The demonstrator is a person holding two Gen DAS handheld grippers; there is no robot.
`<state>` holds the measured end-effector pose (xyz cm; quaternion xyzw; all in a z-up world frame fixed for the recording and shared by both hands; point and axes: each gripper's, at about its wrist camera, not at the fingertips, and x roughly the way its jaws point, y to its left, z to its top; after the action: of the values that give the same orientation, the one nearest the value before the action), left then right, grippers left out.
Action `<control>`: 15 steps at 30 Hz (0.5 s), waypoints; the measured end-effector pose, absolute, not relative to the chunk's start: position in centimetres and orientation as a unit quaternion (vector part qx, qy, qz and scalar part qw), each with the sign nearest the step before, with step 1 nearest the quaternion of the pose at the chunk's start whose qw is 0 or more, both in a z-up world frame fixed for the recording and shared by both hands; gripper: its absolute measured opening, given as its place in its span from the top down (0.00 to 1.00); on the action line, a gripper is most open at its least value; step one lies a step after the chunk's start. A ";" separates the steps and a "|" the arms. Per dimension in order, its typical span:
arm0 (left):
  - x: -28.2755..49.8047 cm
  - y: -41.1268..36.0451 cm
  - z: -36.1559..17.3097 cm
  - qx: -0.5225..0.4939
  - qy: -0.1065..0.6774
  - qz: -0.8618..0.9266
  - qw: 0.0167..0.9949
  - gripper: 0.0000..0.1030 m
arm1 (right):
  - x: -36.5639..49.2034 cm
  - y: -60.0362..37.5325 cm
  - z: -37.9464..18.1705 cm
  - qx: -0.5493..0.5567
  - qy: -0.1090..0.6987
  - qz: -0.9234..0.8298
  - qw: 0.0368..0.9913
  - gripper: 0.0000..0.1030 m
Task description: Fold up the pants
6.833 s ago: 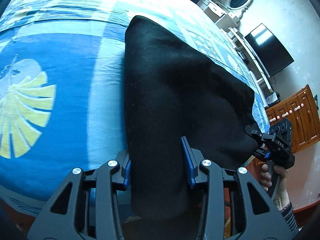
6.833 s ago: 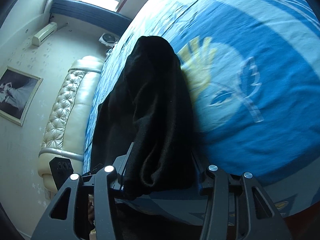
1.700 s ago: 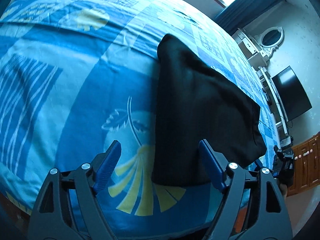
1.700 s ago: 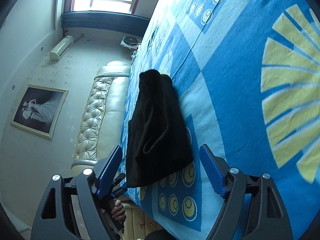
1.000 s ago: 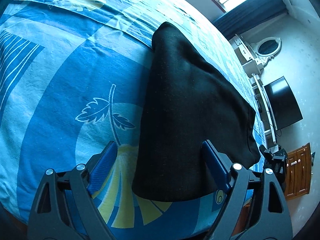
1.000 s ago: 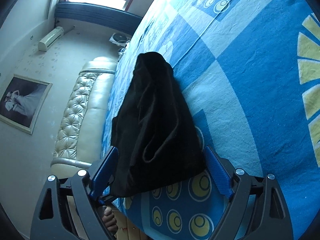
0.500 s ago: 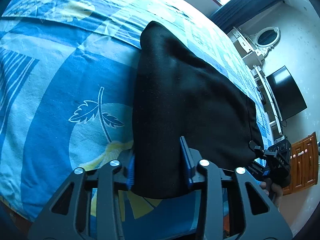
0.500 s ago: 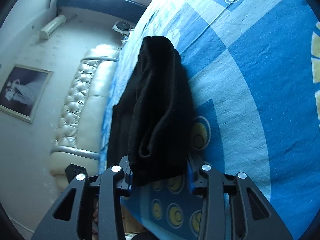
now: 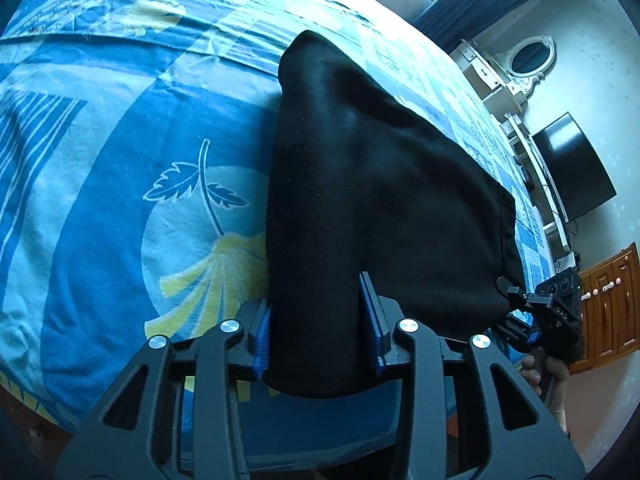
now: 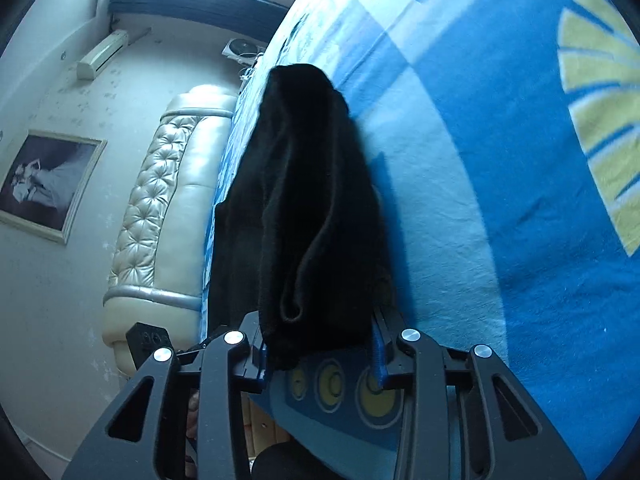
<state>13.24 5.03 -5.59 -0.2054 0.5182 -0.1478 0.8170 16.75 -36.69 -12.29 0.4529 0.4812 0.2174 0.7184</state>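
Black pants (image 9: 372, 184) lie folded on a blue patterned bed sheet (image 9: 120, 184). My left gripper (image 9: 318, 330) is shut on the near left corner of the pants and lifts it slightly. My right gripper (image 10: 320, 346) is shut on the other near corner of the pants (image 10: 316, 208); it also shows in the left wrist view (image 9: 548, 320), at the right edge of the cloth. The far end of the pants rests on the bed.
A padded cream headboard (image 10: 168, 208) and a framed picture (image 10: 44, 184) stand to the left in the right wrist view. A dresser with an oval mirror (image 9: 528, 56), a black TV (image 9: 572, 168) and wooden cabinets (image 9: 608, 300) line the far wall.
Both grippers were open around the near edge of the pants one second ago. They have since closed on the two near corners and raised them a little.
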 end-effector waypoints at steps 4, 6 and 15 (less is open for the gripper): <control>13.3 5.0 -6.1 -0.198 0.510 -0.156 0.822 0.61 | 16.7 -36.9 -12.6 0.453 0.479 0.219 0.719 0.64; 13.2 5.0 -6.2 -0.196 0.508 -0.157 0.824 0.60 | 16.6 -37.1 -12.7 0.454 0.478 0.218 0.720 0.64; 11.2 4.6 -4.8 -0.156 0.482 -0.110 0.855 0.31 | 15.6 -36.3 -10.7 0.427 0.479 0.201 0.740 0.44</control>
<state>11.19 4.61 -4.78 -0.1558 0.4821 -0.1102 0.8551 15.65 -36.33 -10.73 0.4274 0.4785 0.2013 0.7401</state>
